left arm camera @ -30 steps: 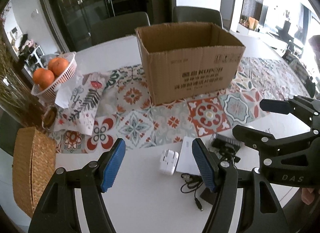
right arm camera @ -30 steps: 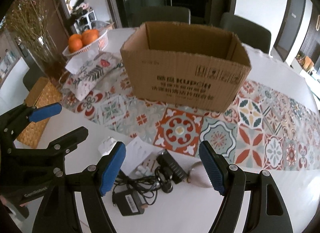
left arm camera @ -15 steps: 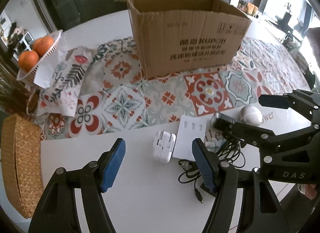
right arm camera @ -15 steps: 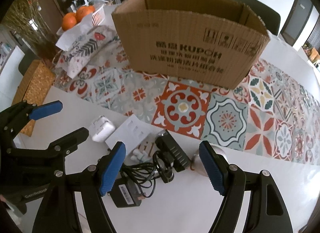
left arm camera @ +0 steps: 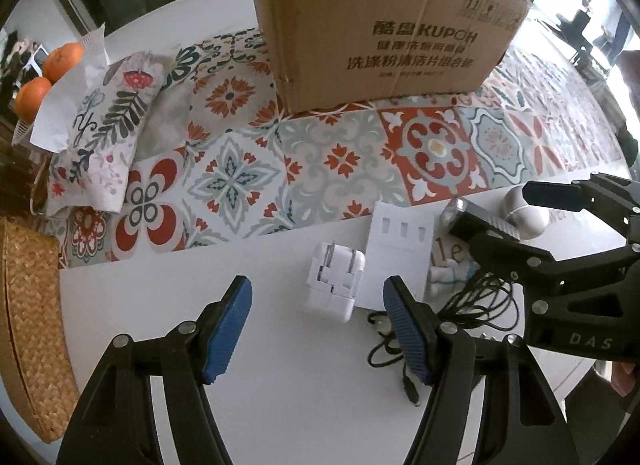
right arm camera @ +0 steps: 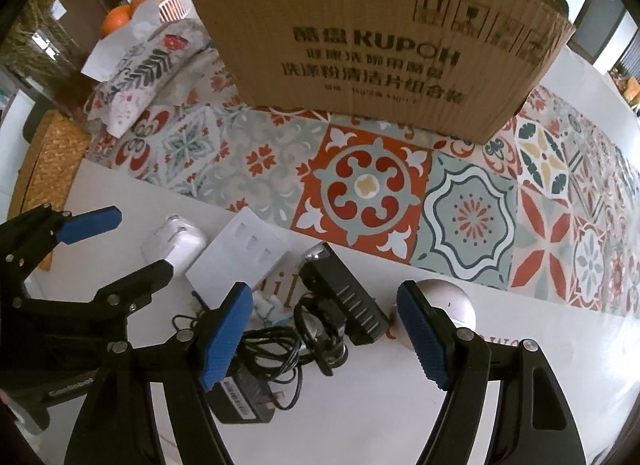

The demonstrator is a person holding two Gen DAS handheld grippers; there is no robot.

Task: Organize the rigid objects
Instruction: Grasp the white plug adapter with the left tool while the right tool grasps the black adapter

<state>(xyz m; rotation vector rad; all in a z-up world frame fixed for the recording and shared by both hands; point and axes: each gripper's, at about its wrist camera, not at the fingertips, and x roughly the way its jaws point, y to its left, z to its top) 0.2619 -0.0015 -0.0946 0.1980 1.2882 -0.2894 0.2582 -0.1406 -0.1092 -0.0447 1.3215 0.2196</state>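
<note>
An open cardboard box (left arm camera: pixel 380 25) stands on the patterned runner (left arm camera: pixel 340 157). In front of it, on the white table, lie a white plug adapter (left arm camera: pixel 334 287), a flat white box (left arm camera: pixel 398 253), a black block (right arm camera: pixel 344 305), a tangled black cable (right arm camera: pixel 272 349), a labelled black charger (right arm camera: pixel 244 401) and a white ball (right arm camera: pixel 452 305). My left gripper (left arm camera: pixel 317 289) hovers over the white adapter, jaws closing, pads clear of it. My right gripper (right arm camera: pixel 326 293) hangs open over the black block and cable, touching nothing.
A floral tissue pouch (left arm camera: pixel 100 133) and a basket of oranges (left arm camera: pixel 44 77) sit at the left. A woven basket (left arm camera: pixel 28 325) lies by the table's left edge. Bare white tabletop (left arm camera: pixel 280 385) stretches in front of the small items.
Both grippers have sunk toward the table and tipped further down. The small items now sit between the fingers and look larger; the box has slid to the top of both views.
</note>
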